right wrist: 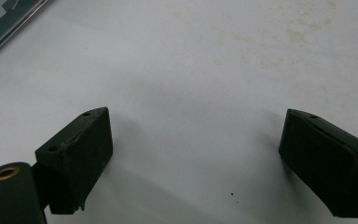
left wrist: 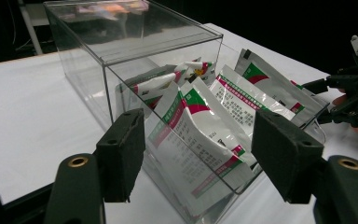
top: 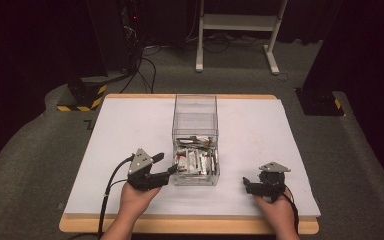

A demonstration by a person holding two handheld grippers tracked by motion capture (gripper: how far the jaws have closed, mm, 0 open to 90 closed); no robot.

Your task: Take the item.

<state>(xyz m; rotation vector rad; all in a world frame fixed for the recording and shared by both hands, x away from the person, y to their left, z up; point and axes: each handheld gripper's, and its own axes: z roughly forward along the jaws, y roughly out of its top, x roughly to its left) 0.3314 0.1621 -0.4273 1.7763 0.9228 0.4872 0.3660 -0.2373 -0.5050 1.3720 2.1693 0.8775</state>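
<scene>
A clear plastic box (top: 195,111) stands in the middle of the white table (top: 125,130). Several white sachets with green and red print (top: 195,161) lean in its near half. My left gripper (top: 167,163) is open just left of the box's near corner, its tips close to the wall. In the left gripper view the box wall (left wrist: 121,51) and the sachets (left wrist: 200,126) lie right in front of my open left gripper (left wrist: 198,154). My right gripper (top: 246,185) is open, low over bare table right of the box, with nothing in it (right wrist: 196,154).
The table's wooden front edge (top: 190,225) runs under both hands. Behind the table are a white frame (top: 237,30), cables on the floor (top: 145,70), a yellow-and-black striped base (top: 82,97) and a dark stand (top: 320,100). A box corner (right wrist: 4,23) shows top left in the right gripper view.
</scene>
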